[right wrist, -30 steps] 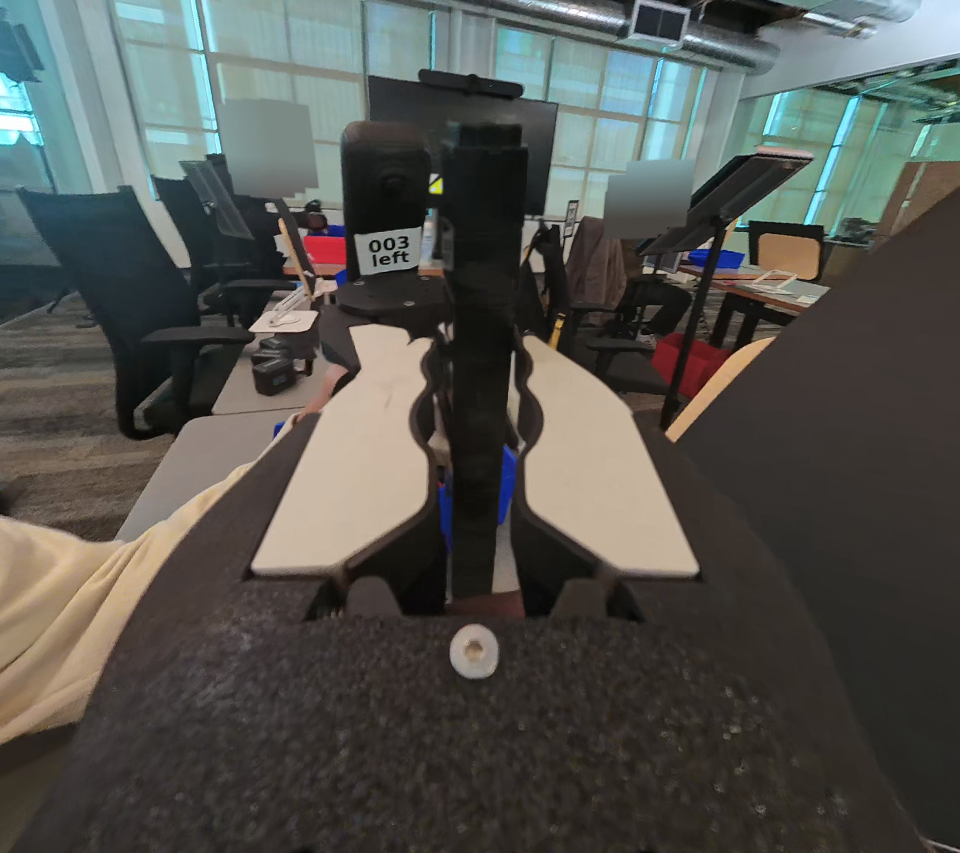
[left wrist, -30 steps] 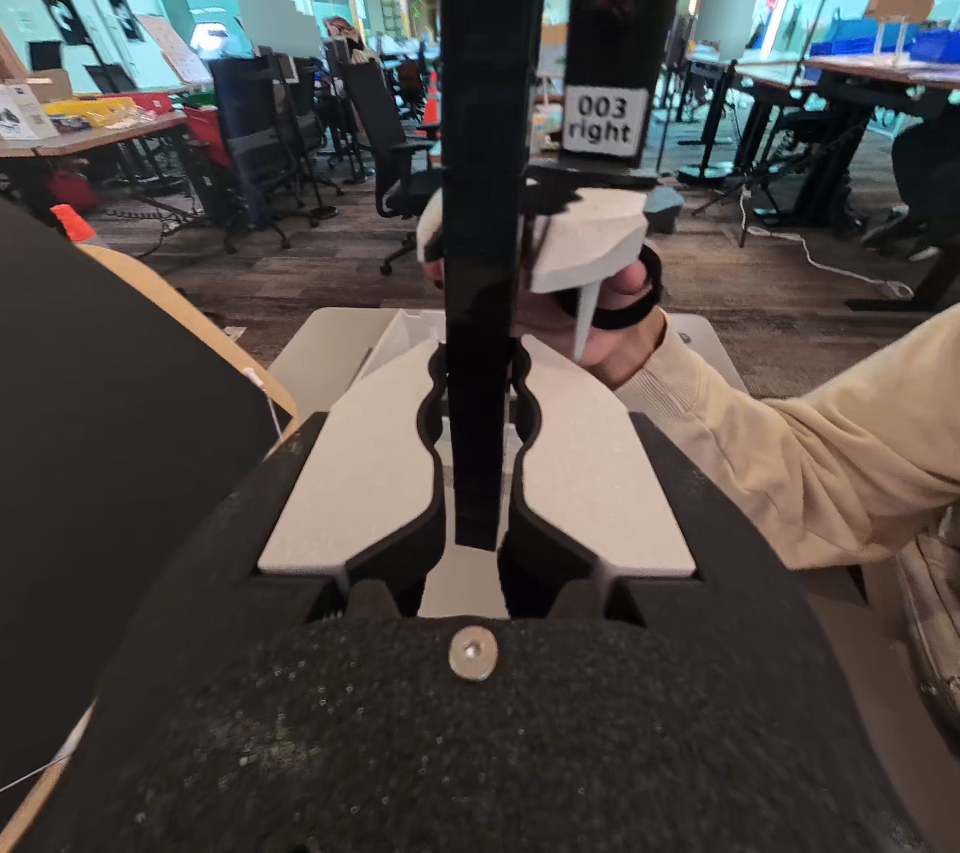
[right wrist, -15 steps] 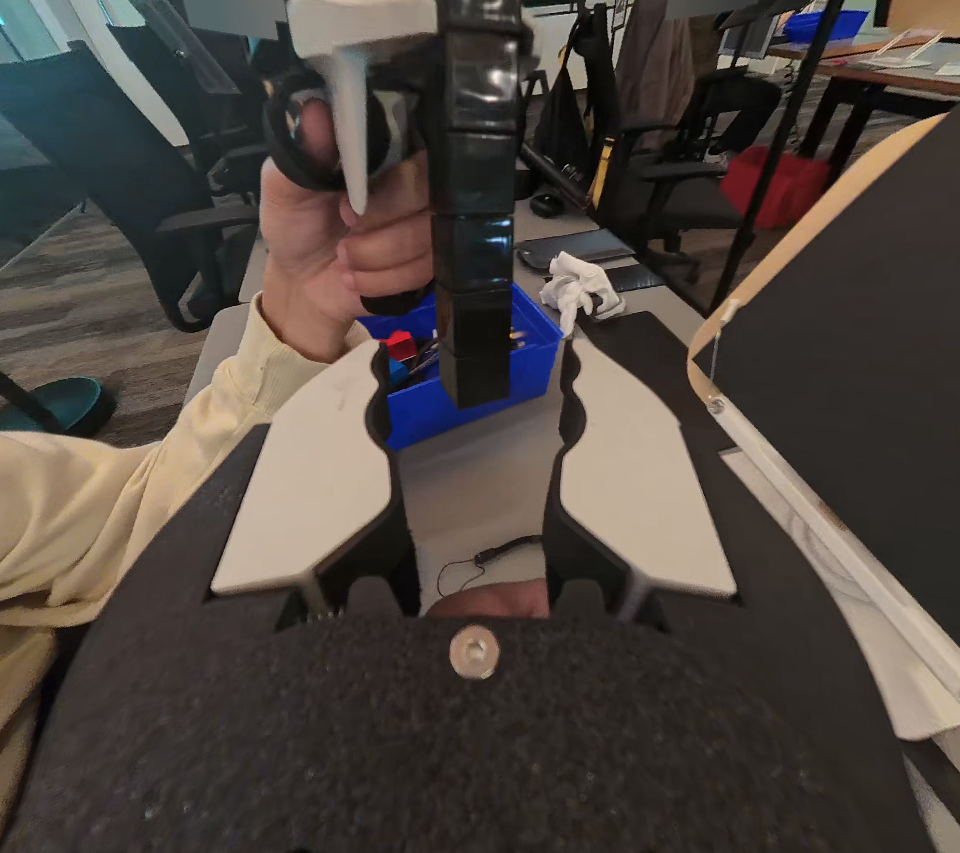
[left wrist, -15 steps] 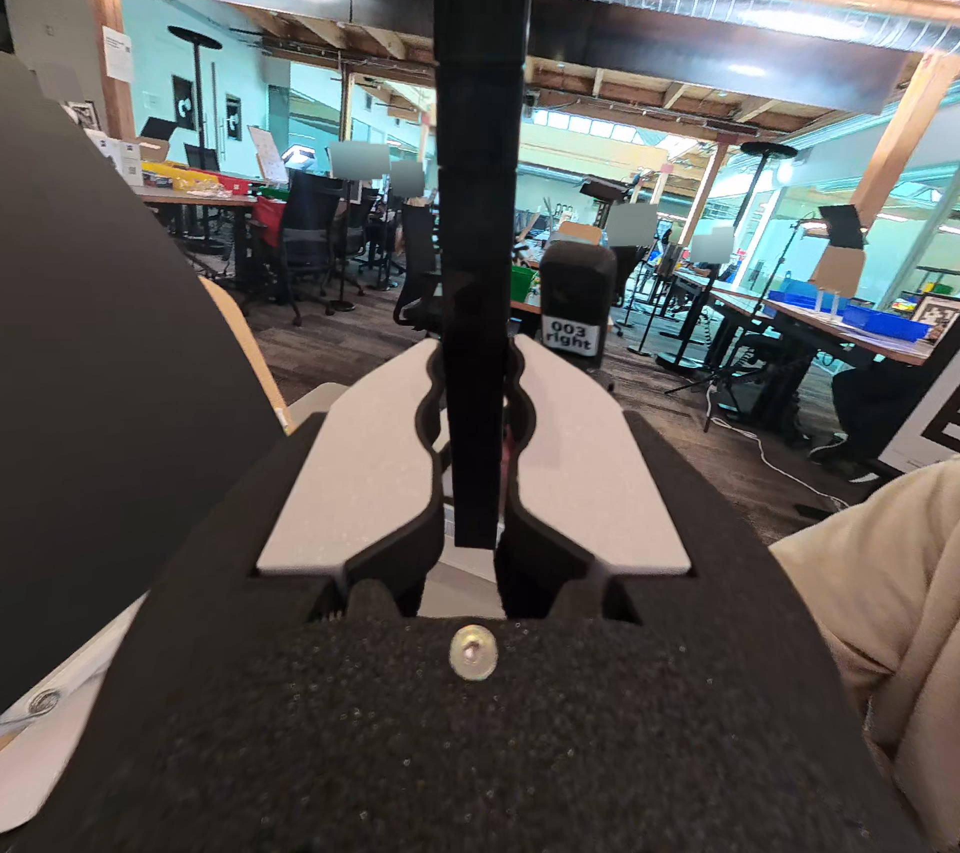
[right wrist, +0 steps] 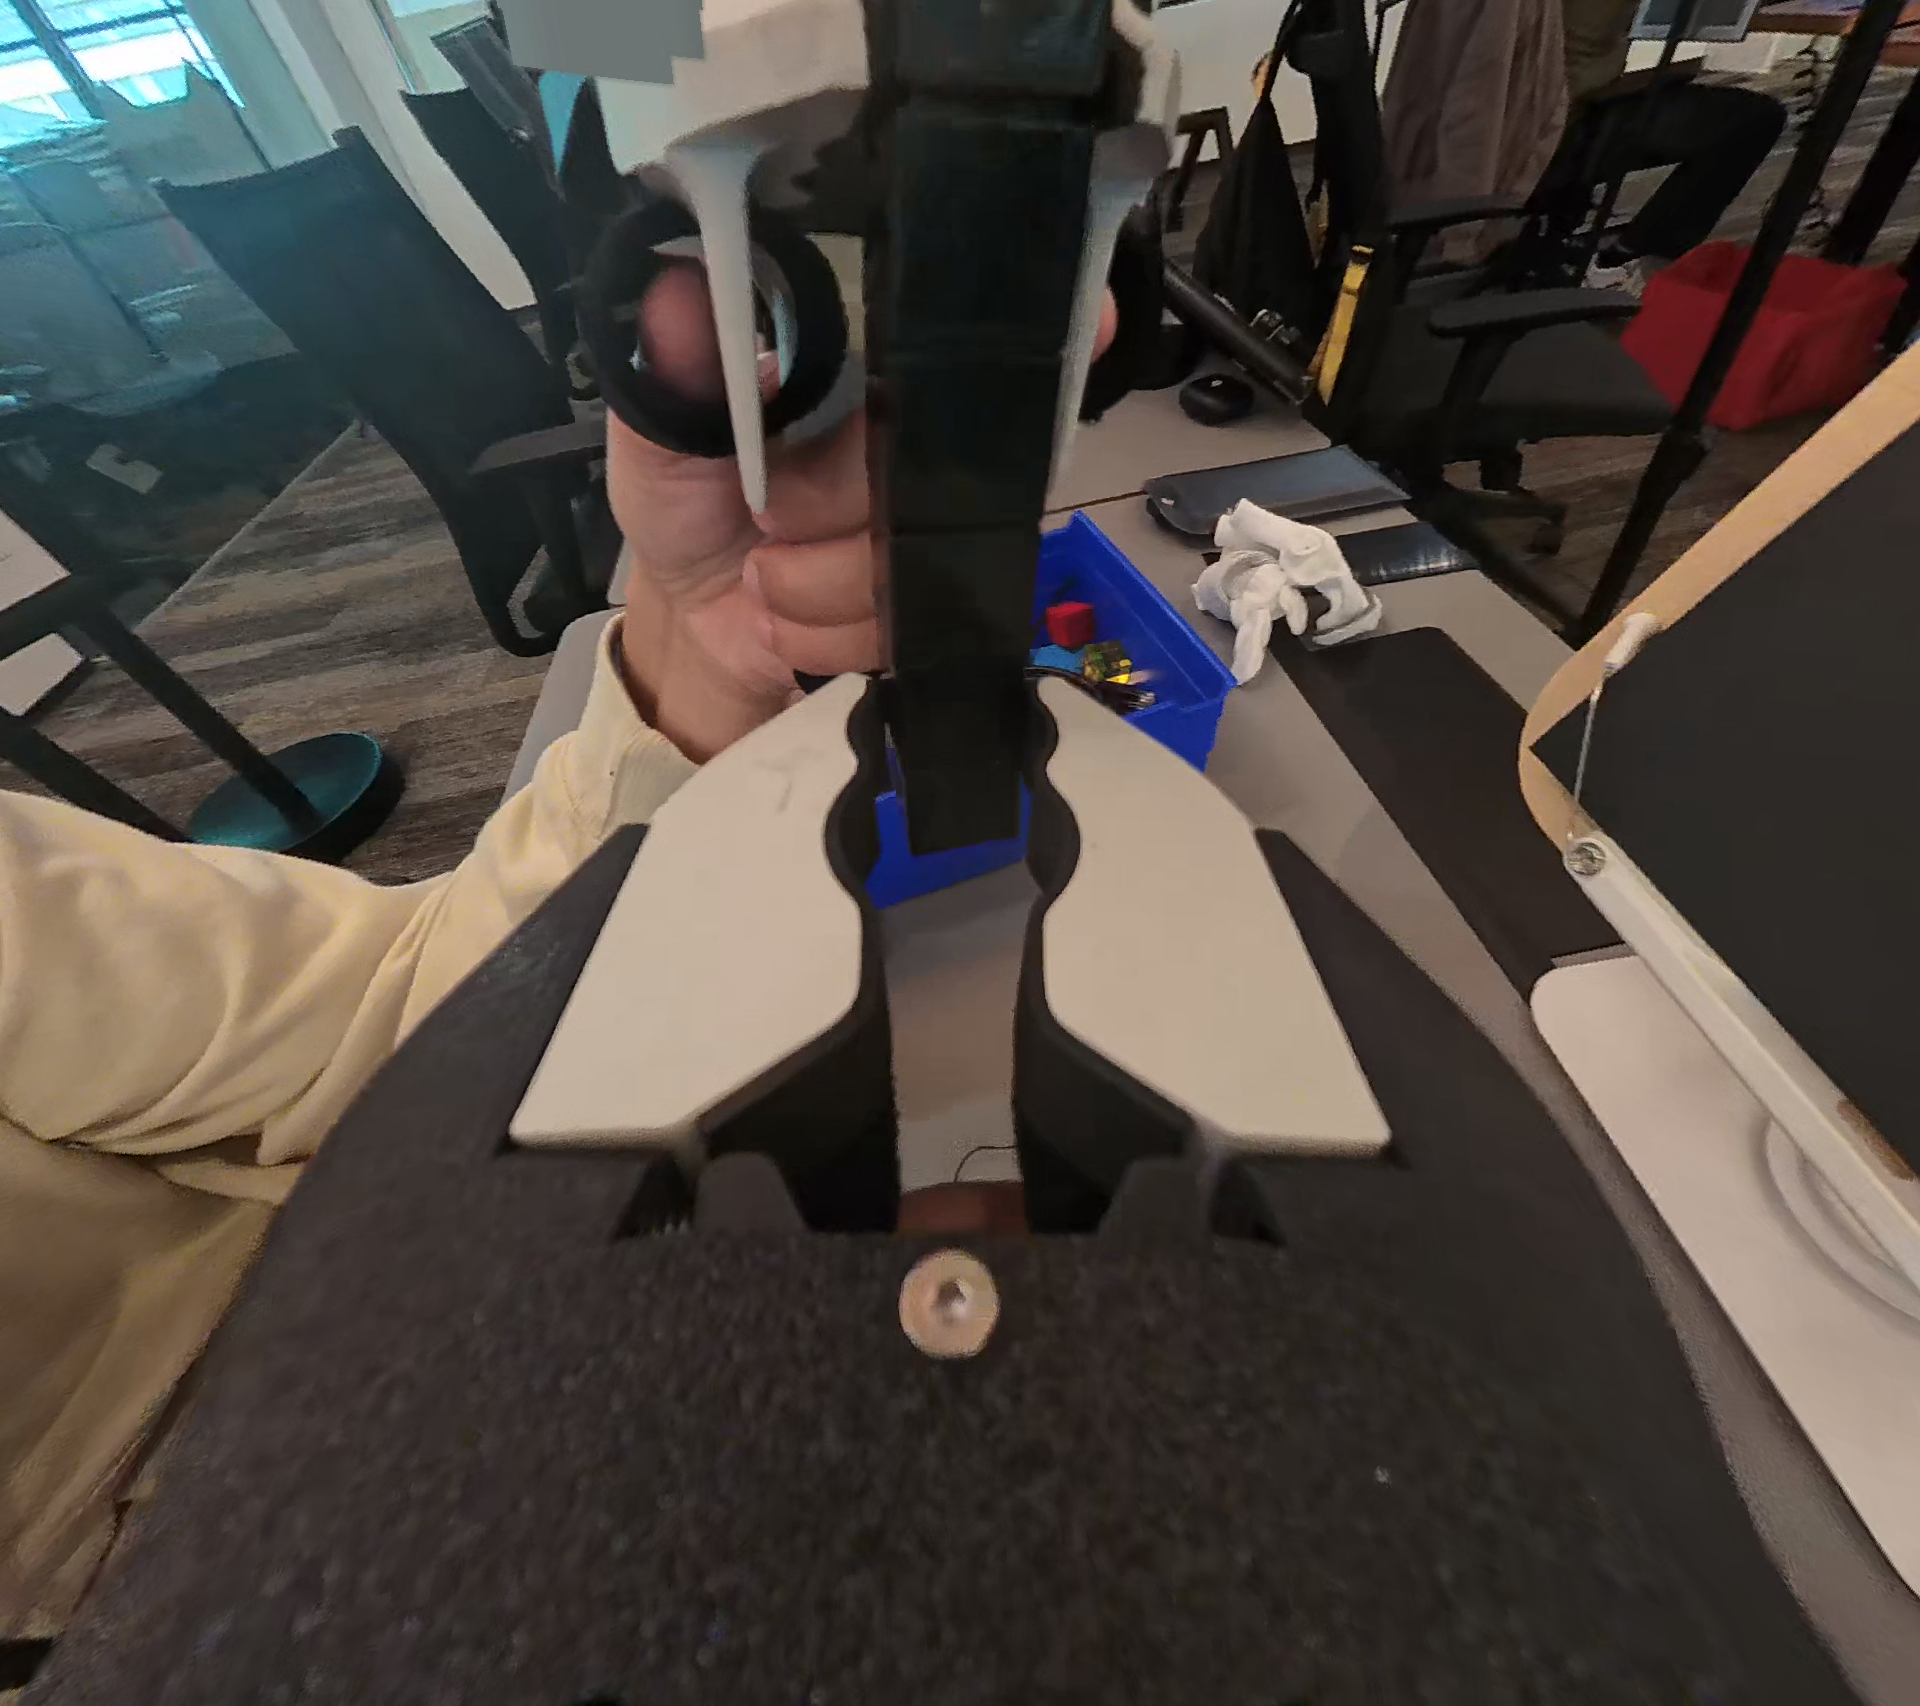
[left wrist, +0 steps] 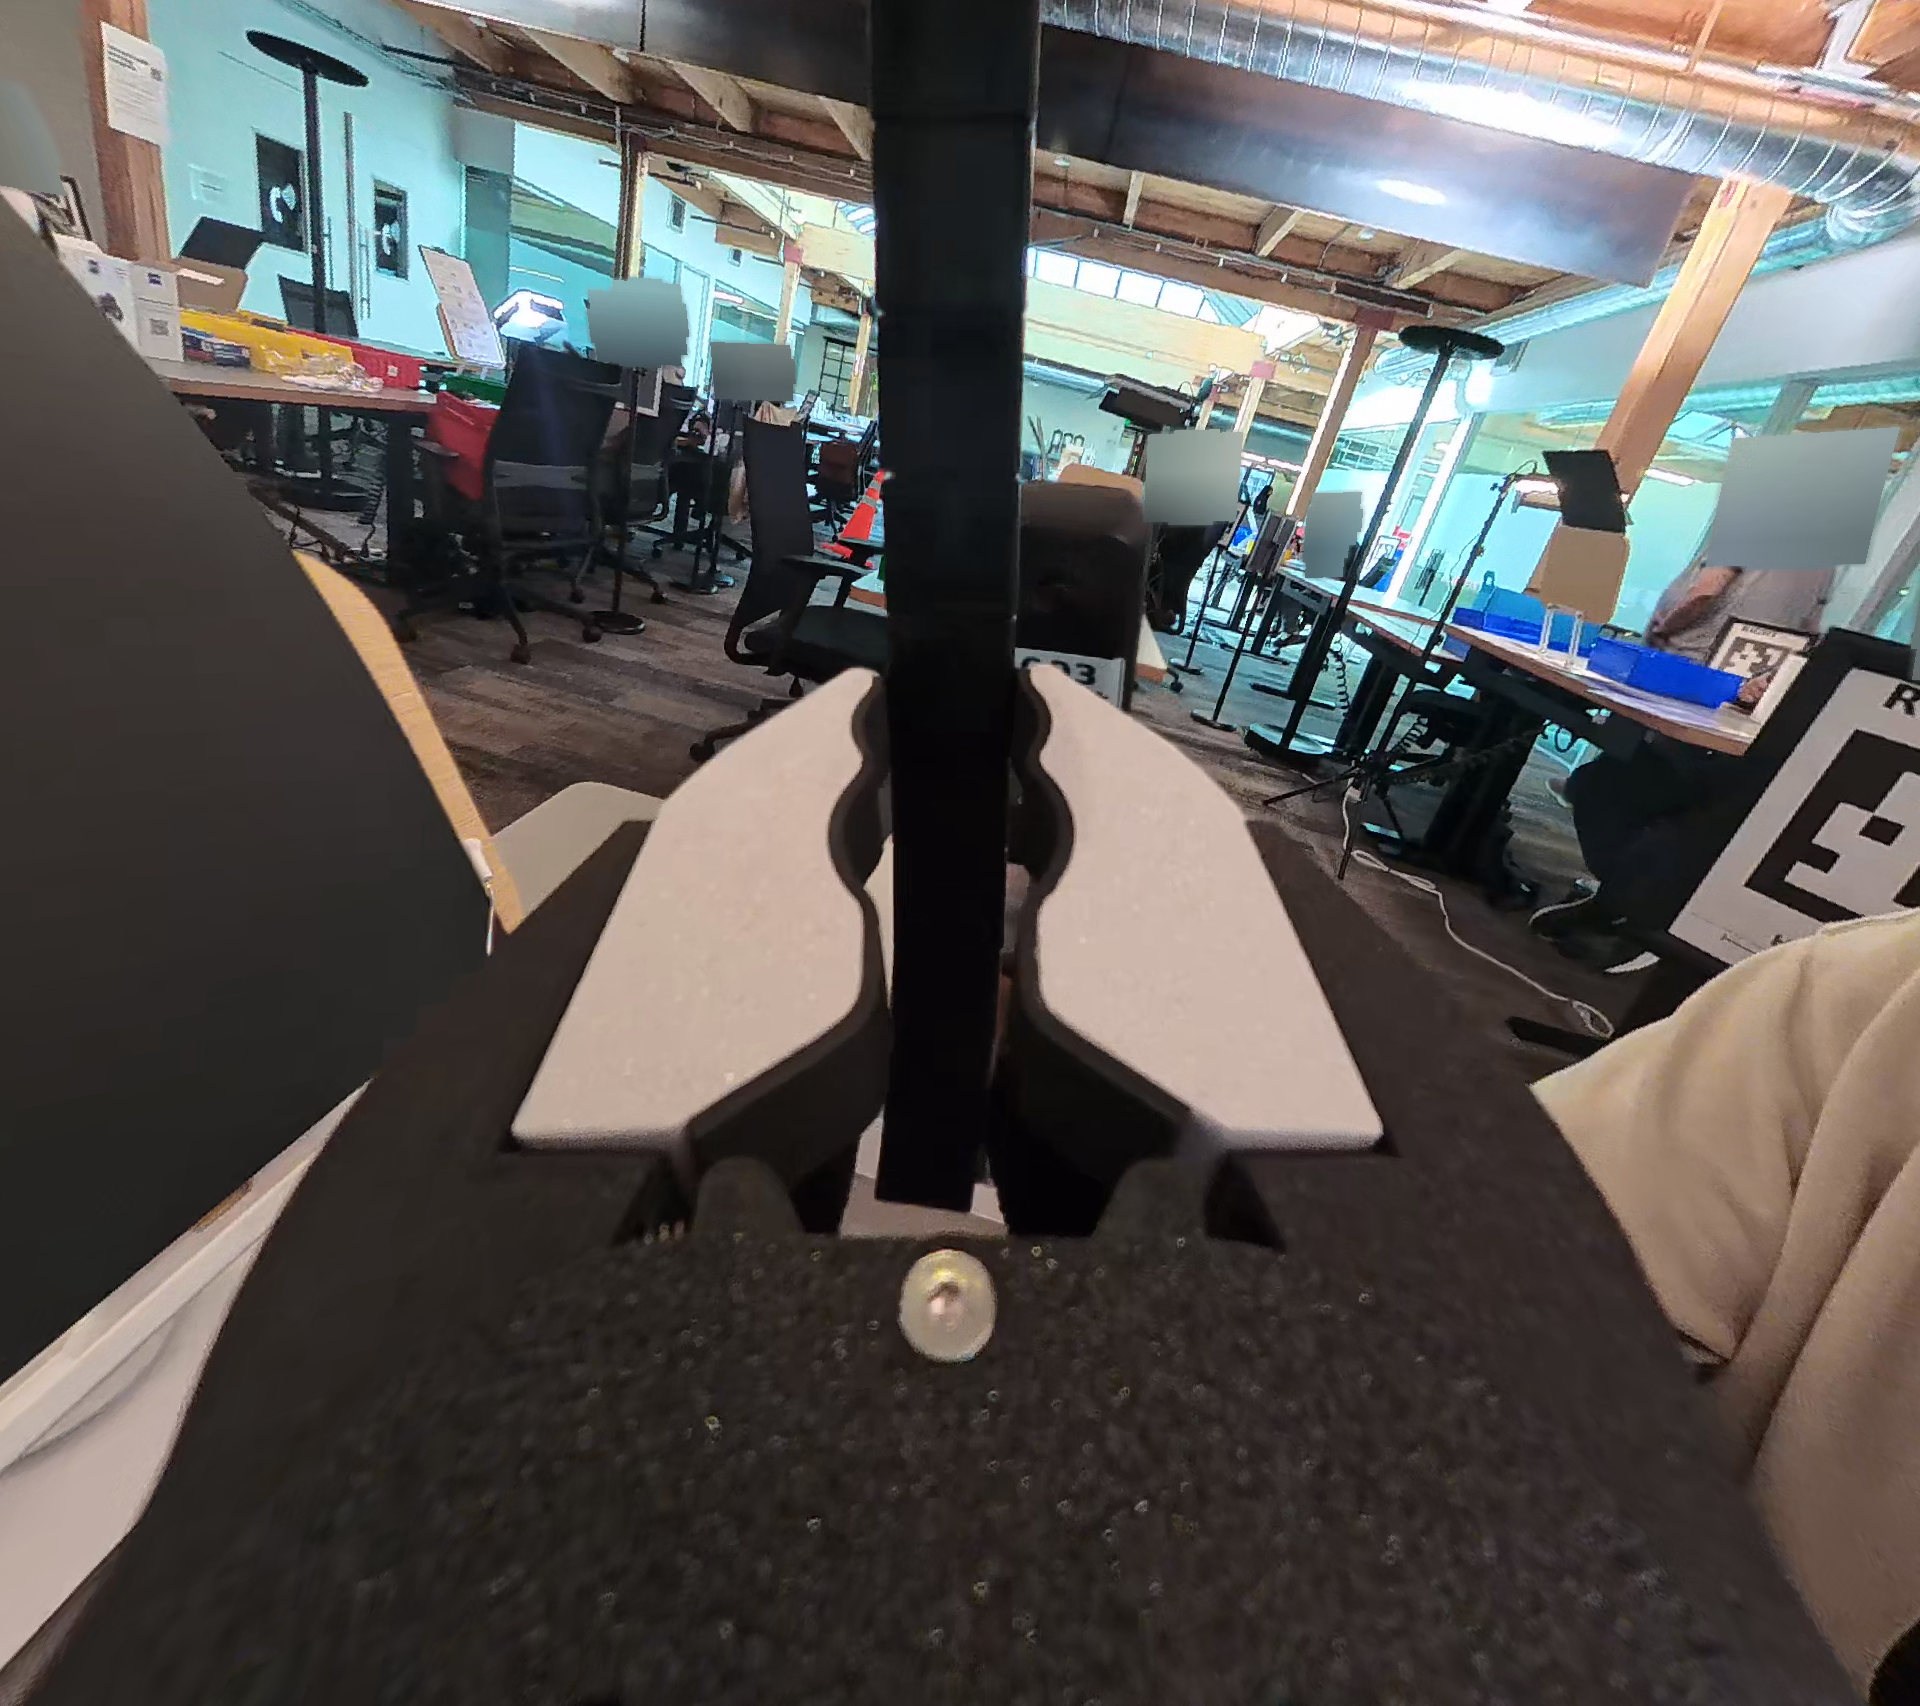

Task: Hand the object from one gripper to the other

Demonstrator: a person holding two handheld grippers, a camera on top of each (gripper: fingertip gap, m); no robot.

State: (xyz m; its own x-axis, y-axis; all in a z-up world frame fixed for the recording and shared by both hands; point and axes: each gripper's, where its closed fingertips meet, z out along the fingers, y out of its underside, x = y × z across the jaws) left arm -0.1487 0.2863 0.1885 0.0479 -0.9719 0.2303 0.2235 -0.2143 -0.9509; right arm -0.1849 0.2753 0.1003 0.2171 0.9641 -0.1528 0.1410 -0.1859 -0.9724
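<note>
A long black bar [left wrist: 951,617] is gripped between the closed fingers of the left gripper [left wrist: 951,825], its near end reaching almost to the gripper's body and its far end rising well past the fingertips. In the right wrist view the same bar [right wrist: 977,368] hangs down from the left gripper [right wrist: 914,129], which is held by a hand [right wrist: 748,576], and its lower end sits between the tips of the right gripper [right wrist: 951,783]. The right fingers appear to be closed to about the bar's width, though motion blur leaves it unclear whether the bar is actually pinched or merely flanked. The risk is judged to lie in the timing: if the left grip were released before the right is firm, the bar could drop, and only a short length is engaged at the right fingertips, so it could pivot or slip out. A misaligned closing could also twist the bar against the left hold. Below, a blue bin [right wrist: 1132,638] and a crumpled white item [right wrist: 1278,586] lie toward the far edge of the worktop [right wrist: 1382,856], with a black board [right wrist: 1766,773] standing at the right edge; open room is left chiefly above and toward the left.
</note>
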